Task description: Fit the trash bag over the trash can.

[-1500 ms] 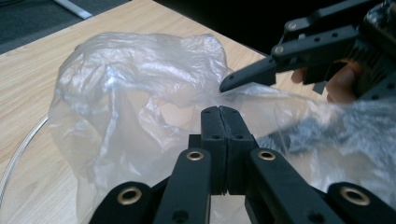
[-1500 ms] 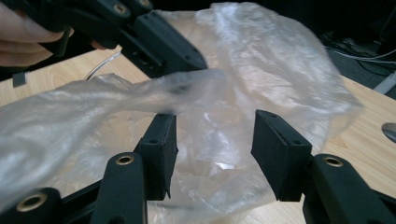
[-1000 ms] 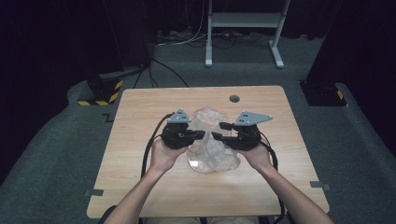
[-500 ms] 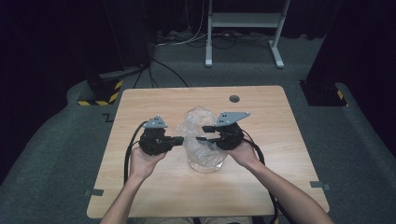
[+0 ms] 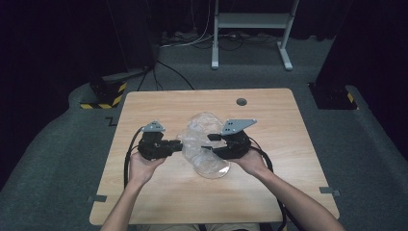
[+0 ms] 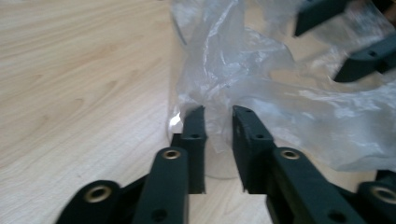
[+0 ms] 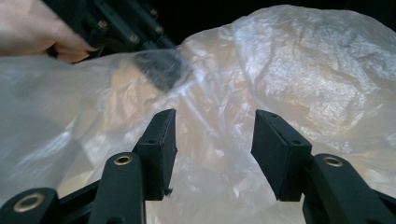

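1. My left tool (image 5: 179,145) sits at the left edge of the plastic bag (image 5: 199,139), low over the counter (image 5: 159,103). I hold it there to get at the film on that side.
2. In the left gripper view the left tool (image 6: 218,116) has its jaws narrowed but not pressed together, with a fold of bag (image 6: 261,79) in the slim gap. I judge it is about to nip that fold; I cannot tell whether the film is truly clamped.
3. The bag lies mid-counter, crumpled, draped over and partly inside a clear round container (image 5: 211,166) whose rim and base show at the near side. It looks like I am lining the container or pulling the film out of it; cannot tell which.
4. My right tool (image 5: 208,144) comes in from the right, tips over the top of the bag, facing the left tool. The two oppose each other so I can stretch or part the film between them.
5. In the right gripper view the right tool (image 7: 214,122) is spread wide, nothing pinched, bag (image 7: 303,70) bulging just ahead of the jaws. My left hand (image 7: 28,28) and its tool show blurred through the film beyond.
6. Risk as I judge it: thin film slips or tears if one side pulls hard.
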Available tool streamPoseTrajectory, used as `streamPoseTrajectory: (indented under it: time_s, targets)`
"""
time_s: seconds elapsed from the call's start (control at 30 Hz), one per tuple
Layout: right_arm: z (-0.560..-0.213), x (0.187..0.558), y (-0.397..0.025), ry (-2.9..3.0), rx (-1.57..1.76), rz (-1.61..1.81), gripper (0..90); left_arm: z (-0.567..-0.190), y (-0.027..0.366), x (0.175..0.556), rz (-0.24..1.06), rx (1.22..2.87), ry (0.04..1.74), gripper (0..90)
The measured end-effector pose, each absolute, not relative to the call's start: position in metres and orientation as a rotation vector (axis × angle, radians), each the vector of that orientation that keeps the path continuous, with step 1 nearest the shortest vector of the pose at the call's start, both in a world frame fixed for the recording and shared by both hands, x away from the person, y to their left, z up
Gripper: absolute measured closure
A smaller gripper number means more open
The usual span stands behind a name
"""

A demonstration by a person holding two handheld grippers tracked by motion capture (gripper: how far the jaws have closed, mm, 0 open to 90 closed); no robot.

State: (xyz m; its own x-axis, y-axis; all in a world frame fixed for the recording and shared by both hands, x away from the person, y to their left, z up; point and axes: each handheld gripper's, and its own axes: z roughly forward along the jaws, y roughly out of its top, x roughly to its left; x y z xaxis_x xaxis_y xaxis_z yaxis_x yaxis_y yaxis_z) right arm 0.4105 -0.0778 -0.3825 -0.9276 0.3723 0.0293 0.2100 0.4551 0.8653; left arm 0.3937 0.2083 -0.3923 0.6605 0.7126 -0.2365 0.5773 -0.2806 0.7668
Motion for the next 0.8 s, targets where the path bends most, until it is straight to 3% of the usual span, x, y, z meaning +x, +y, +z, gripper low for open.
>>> streamPoseTrajectory:
  time_s: [0.13, 0.8]
  targets:
    - [-0.384, 0.405, -0.084, 2.529, 0.503, 1.450, 49.4, -0.396, 0.215, 0.403, 0.176, 1.926, 1.051, 65.4]
    - [-0.383, 0.382, -0.128, 2.449, 0.603, 1.345, 50.1, -0.408, 0.203, 0.450, 0.189, 1.820, 1.133, 58.5]
